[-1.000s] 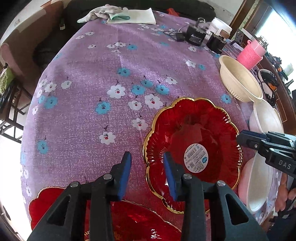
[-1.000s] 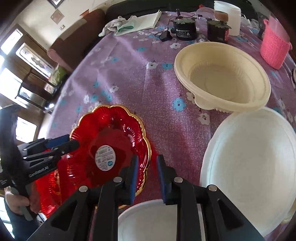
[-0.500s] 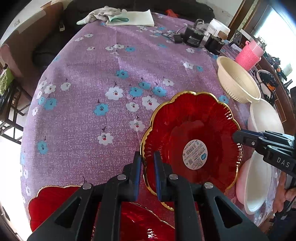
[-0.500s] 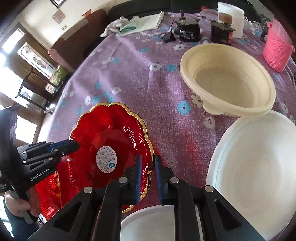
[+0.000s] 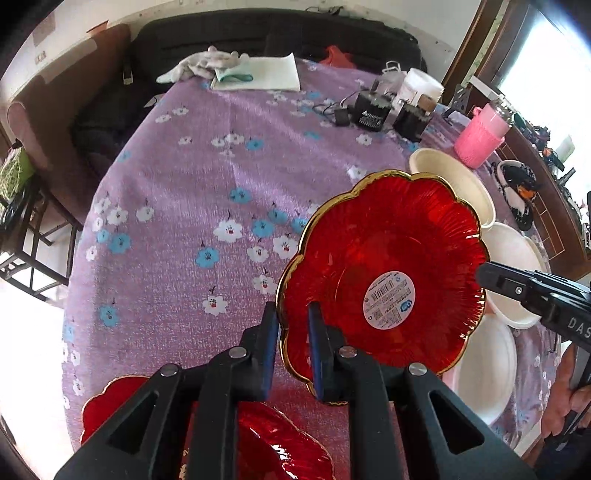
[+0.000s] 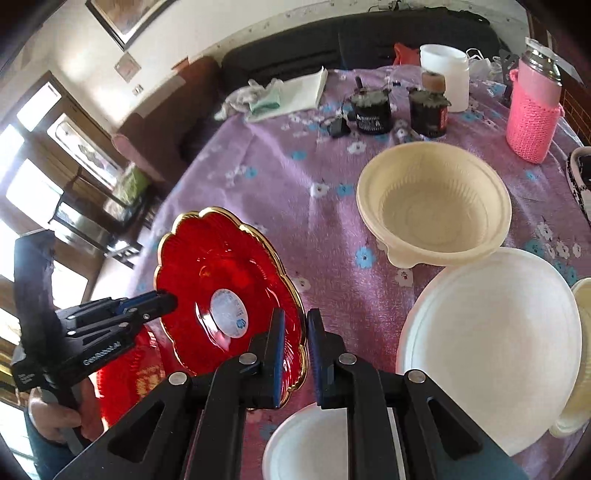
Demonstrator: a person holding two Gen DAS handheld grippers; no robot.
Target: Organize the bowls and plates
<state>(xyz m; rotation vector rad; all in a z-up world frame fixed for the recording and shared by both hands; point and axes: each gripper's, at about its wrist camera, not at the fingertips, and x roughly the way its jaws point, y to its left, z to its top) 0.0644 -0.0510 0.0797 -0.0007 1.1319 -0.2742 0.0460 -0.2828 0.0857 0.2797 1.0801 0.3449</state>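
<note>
On the flowered purple tablecloth [image 5: 229, 177] sit pale bowls; my left gripper [image 5: 291, 347] and right gripper [image 6: 293, 354] both pinch opposite rims of the red plate [image 5: 384, 266], tilted above the cream bowl [image 6: 436, 203].

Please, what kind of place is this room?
Probably a home living or dining room. A table under a purple flowered tablecloth holds household things such as a cream plastic bowl; a dark sofa stands behind it, and a framed picture hangs on the wall.

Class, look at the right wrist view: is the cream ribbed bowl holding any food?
No, the cream ribbed bowl on the purple flowered tablecloth shows only its bare ribbed inside.
</note>
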